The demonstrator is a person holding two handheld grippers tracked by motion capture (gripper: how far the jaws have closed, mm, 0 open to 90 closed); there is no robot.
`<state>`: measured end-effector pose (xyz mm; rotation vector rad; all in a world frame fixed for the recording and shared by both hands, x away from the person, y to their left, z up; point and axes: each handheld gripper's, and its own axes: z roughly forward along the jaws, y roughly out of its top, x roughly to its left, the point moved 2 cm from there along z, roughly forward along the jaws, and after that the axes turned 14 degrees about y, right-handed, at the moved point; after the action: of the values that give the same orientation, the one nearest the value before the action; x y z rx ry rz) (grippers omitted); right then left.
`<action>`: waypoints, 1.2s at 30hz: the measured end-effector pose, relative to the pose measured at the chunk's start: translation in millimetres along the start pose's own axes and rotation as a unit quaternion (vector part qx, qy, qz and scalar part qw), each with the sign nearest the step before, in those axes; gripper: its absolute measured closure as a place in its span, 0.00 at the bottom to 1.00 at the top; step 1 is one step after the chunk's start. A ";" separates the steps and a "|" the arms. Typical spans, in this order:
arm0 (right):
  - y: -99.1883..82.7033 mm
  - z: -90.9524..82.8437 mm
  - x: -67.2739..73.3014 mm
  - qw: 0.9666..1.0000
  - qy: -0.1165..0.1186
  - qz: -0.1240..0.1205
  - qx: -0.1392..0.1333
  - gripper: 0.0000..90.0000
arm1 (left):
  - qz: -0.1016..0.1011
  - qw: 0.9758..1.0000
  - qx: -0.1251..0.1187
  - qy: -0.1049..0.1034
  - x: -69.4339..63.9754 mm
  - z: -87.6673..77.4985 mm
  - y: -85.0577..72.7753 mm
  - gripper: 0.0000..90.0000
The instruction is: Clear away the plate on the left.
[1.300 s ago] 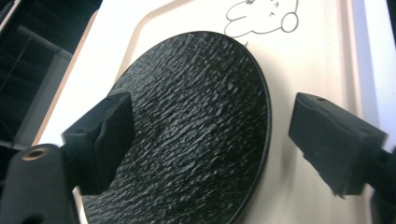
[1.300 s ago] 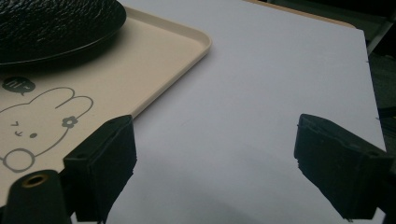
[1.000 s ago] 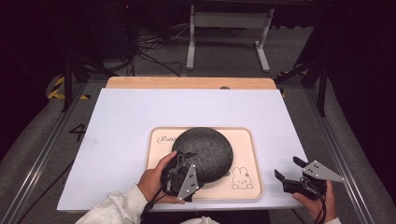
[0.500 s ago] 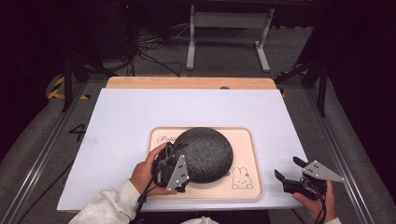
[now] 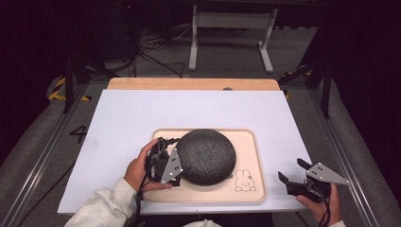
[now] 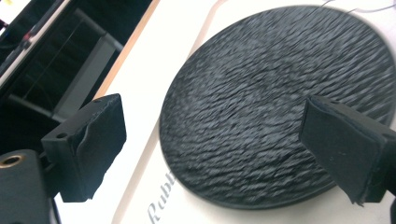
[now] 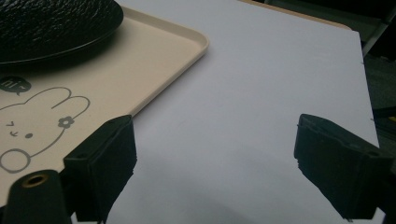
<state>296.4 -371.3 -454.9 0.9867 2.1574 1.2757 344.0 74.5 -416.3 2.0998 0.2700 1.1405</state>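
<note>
Approach phase, judging by the layout: left gripper (image 5: 176, 166) is sitting at the left rim of the dark textured plate (image 5: 206, 155), jaws spread wide, nothing between them yet. In the left gripper view the pads (image 6: 88, 140) are framing the plate's near edge without touching it. Plate is lying on the beige tray (image 5: 253, 189), left of centre, tray sitting near the table's front edge. Right gripper (image 5: 295, 182) is idling at the table's front right corner, jaws also spread, holding nothing, well apart from the tray. Next move probably calls for sliding one left jaw under the rim, then closing; the low rim is looking awkward to catch.
</note>
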 end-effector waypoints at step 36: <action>1.2 3.1 -1.2 1.000 -0.004 -0.006 0.004 0.15 | -0.077 0.992 0.103 0.013 41.5 -25.3 -88.9 0.09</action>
<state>299.7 -370.1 -455.3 0.9790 2.1619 1.2556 361.3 171.2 -441.1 2.1998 0.5743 1.0877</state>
